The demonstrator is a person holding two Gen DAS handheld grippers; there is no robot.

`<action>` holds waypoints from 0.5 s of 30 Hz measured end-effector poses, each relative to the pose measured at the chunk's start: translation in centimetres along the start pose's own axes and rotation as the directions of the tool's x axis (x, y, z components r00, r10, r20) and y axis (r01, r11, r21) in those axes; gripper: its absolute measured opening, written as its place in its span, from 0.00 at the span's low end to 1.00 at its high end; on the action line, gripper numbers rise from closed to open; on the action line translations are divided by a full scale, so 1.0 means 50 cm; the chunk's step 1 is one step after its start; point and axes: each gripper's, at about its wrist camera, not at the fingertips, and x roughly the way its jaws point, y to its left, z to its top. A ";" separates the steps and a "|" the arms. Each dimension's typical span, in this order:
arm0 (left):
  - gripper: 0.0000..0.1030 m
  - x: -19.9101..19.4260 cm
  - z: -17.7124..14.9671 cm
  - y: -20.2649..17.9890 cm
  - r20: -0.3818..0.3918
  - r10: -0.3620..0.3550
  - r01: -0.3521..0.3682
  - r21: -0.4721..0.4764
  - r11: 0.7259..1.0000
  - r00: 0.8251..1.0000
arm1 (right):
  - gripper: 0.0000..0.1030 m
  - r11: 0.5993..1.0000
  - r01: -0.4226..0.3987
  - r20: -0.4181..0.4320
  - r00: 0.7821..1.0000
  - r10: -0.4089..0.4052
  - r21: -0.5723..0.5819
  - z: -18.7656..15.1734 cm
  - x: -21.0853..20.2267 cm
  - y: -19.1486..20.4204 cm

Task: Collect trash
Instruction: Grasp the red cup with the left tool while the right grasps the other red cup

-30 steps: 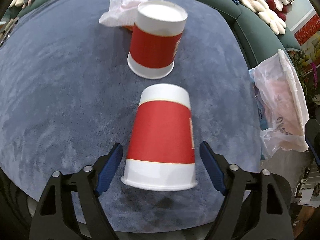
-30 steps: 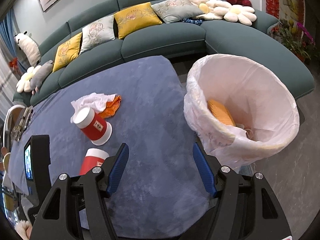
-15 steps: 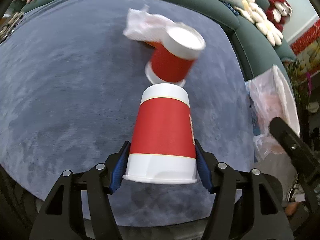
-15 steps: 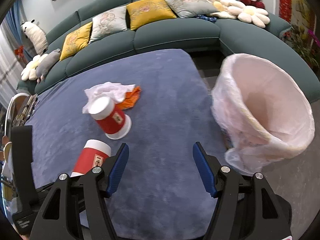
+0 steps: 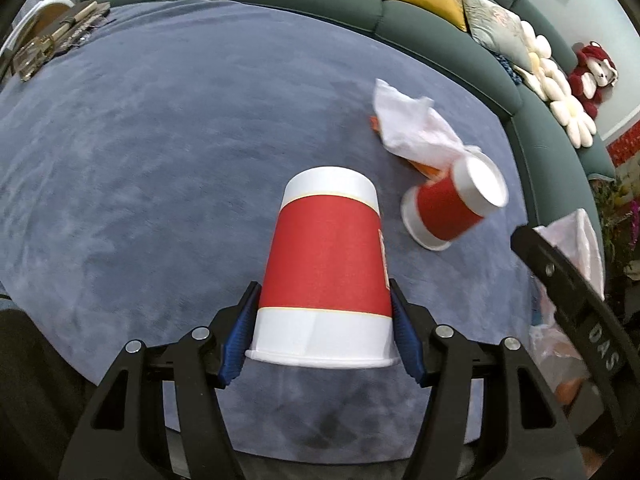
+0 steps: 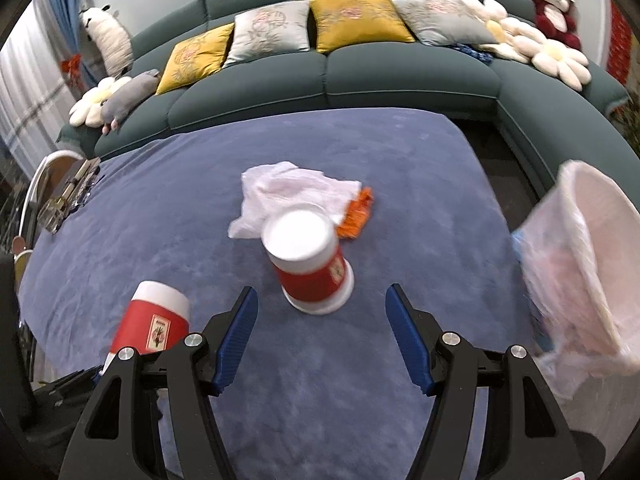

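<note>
My left gripper (image 5: 322, 332) is shut on an upside-down red and white paper cup (image 5: 326, 264), held above the blue table; this cup also shows at lower left in the right wrist view (image 6: 154, 322). A second red paper cup (image 6: 308, 260) stands upside down on the table, just ahead of my open, empty right gripper (image 6: 322, 340); it also shows in the left wrist view (image 5: 454, 206). Behind it lie a crumpled white tissue (image 6: 288, 192) and an orange wrapper (image 6: 356, 214). A bin lined with a white bag (image 6: 584, 264) stands off the table's right edge.
The blue cloth-covered table (image 6: 160, 208) is ringed by a green sofa (image 6: 400, 76) with cushions and plush toys. A tray with small items (image 6: 66, 196) sits at the table's far left edge. The right gripper's body (image 5: 572, 300) crosses the left wrist view.
My left gripper closed on the near cup and lifted it. My right gripper swung left from the bin toward the second cup, still open.
</note>
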 end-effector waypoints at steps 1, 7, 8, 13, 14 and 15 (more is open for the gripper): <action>0.57 0.002 0.006 0.008 0.001 0.008 -0.008 -0.001 1.000 1.000 | 0.62 1.000 0.001 -0.001 1.000 -0.001 -0.006 0.005 0.007 0.006; 0.57 0.012 0.033 0.030 0.005 0.040 -0.040 -0.016 0.999 0.999 | 0.62 1.000 0.005 -0.016 1.000 -0.005 -0.014 0.040 0.060 0.027; 0.57 0.014 0.037 0.032 0.006 0.045 -0.044 -0.018 0.999 0.999 | 0.62 1.000 0.005 -0.019 1.000 -0.006 -0.014 0.044 0.067 0.029; 0.57 0.019 0.052 0.042 0.012 0.043 -0.043 -0.038 0.998 0.999 | 0.62 1.000 0.010 -0.041 0.999 -0.010 -0.017 0.060 0.108 0.032; 0.57 0.018 0.054 0.044 0.014 0.040 -0.039 -0.042 0.998 0.999 | 0.62 1.000 0.012 -0.044 0.999 -0.013 -0.018 0.061 0.113 0.032; 0.57 0.018 0.056 0.045 0.017 0.037 -0.036 -0.046 0.998 0.999 | 0.62 1.000 0.014 -0.045 0.999 -0.015 -0.021 0.063 0.117 0.034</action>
